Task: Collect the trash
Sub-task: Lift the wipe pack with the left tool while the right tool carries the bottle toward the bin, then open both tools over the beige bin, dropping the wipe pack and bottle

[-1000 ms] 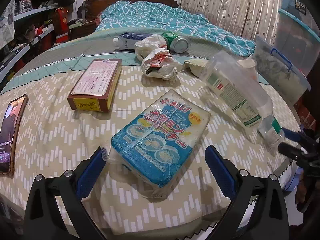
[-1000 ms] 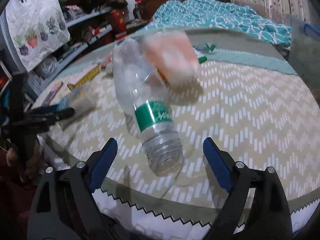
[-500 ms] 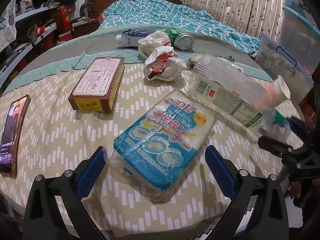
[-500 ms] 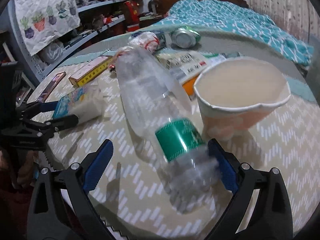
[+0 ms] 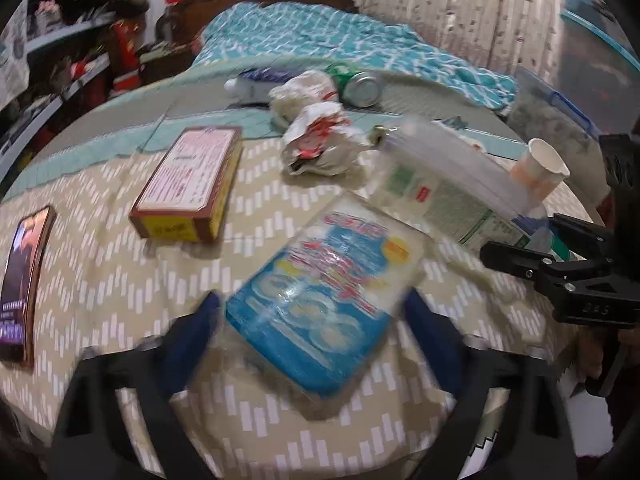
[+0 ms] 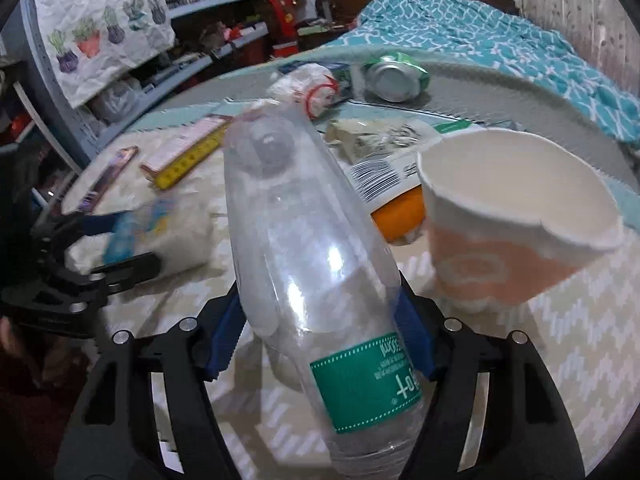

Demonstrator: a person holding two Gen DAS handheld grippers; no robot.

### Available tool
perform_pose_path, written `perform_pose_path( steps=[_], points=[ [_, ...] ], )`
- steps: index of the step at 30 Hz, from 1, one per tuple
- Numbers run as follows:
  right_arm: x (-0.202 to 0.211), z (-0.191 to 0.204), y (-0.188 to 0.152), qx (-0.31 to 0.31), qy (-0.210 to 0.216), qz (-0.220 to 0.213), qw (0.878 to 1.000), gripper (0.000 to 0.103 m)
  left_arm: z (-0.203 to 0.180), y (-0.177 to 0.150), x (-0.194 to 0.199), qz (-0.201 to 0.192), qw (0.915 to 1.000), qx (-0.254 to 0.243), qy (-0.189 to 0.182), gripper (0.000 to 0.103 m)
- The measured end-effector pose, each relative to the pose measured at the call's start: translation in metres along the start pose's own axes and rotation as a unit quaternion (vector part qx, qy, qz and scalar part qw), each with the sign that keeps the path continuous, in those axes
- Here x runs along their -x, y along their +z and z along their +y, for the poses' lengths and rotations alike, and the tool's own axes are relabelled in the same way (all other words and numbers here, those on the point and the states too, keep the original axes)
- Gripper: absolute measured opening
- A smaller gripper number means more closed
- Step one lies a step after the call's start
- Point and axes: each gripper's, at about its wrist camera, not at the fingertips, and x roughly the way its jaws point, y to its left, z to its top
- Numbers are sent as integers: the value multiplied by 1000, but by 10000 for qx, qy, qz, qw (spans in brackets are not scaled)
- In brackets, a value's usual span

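Since a second ago both grippers are closing: the right gripper [image 6: 320, 328] pinches one clear bottle [image 6: 304, 248], while the left gripper [image 5: 310, 332] straddles one blue packet [image 5: 324, 280], contact unclear. One paper cup [image 6: 516, 216] stands at the bottle's three o'clock.

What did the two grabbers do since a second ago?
The right tool slid up around the clear plastic bottle and is closing on it. The left tool is closing around the blue packet. The paper cup, red box and can stayed put.

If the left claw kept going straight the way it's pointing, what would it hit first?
Most likely the blue plastic-wrapped pack, already lying between the closing left claw fingers; it would meet that pack, then the tablecloth beneath.
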Motion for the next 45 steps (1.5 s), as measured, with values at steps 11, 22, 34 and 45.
perform_pose_path(
  steps=[11, 22, 34, 45],
  points=[
    [42, 8, 3, -1065, 1304, -1134, 9792, 69, 17, 11, 41, -597, 9941, 564, -715, 71],
    [148, -58, 3, -1732, 714, -2450, 9513, 69, -67, 78, 67, -898, 9849, -346, -1438, 71],
    [228, -235, -128, -4396, -1340, -2952, 8376, 69, -329, 143, -28, 35, 9424, -1950, -2719, 71],
    [230, -308, -172, -5603, -1584, -2795, 7634, 82, -498, 151, -127, 928, 9325, -2627, -2297, 94]
  ],
)
